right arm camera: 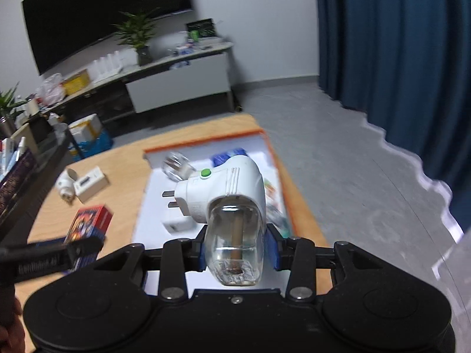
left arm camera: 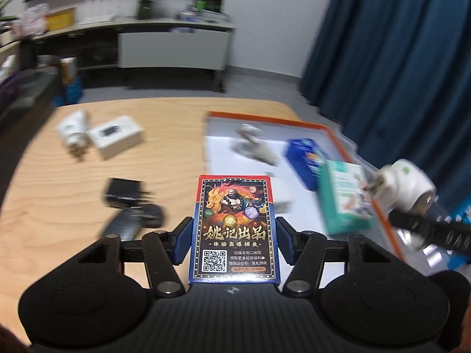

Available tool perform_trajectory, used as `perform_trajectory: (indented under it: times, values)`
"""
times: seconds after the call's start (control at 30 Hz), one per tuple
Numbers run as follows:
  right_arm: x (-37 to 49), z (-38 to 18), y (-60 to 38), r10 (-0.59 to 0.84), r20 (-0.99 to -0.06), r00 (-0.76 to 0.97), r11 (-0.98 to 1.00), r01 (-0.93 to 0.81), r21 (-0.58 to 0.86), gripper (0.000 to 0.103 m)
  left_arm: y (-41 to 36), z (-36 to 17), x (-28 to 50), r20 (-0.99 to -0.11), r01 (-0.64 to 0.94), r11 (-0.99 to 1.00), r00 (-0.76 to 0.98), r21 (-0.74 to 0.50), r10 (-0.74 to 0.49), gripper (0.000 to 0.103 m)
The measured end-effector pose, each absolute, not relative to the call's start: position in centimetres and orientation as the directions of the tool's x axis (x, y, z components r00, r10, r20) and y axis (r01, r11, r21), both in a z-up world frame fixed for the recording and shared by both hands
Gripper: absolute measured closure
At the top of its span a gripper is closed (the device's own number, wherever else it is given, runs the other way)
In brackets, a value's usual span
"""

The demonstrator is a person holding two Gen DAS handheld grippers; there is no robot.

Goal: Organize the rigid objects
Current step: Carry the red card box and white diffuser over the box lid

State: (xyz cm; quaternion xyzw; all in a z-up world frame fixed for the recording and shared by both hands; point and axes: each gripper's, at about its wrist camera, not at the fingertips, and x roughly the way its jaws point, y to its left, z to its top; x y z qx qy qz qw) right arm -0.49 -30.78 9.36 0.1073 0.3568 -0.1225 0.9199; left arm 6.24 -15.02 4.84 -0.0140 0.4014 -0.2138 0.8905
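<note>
While the left wrist view takes in the near half of the wooden desk (left arm camera: 73,182), with a black charger (left arm camera: 125,191) and a dark remote-like object (left arm camera: 129,223) lying beside each other, the right wrist view shows neither of these. Both views catch a second white plug-in device (left arm camera: 72,131) touching a white box (left arm camera: 116,135) at the far left of the desk. Both also show the white tray with an orange rim (right arm camera: 203,139) on the right side, holding a blue box (left arm camera: 306,158), a clear blurred item (right arm camera: 176,166) and a small white adapter (right arm camera: 176,225). A teal box (left arm camera: 347,194) appears in the left view over the tray's near edge.

The left tongs (left arm camera: 232,235) are clamped on a card box (left arm camera: 232,226) printed with a dragon, held above the desk just left of the tray. The right tongs (right arm camera: 234,250) are clamped on the clear bottle of a white plug-in vaporizer (right arm camera: 229,194), its prongs pointing left, above the tray.
</note>
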Motion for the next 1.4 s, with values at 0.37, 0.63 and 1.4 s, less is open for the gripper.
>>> perform_trajectory:
  times: [0.37,0.63,1.4]
  values:
    - [-2.4,7.8,-30.8,-0.133,-0.677,0.724,0.946,0.296,0.130,0.056,-17.6,3.5,4.1,-0.733,0.369,0.919,0.586,-0.137,-0.345,0.043]
    - [-2.7,7.2,-30.9,-0.123,-0.693,0.710,0.945,0.298,0.137,0.056,-17.5,4.0,3.3,-0.734,0.343,0.930,0.595,-0.135,-0.326,0.043]
    - [-2.7,7.3,-30.4,-0.121,-0.697,0.707,0.948,0.291,0.131,0.056,-17.4,4.1,2.9,-0.735,0.334,0.932,0.596,-0.138,-0.323,0.043]
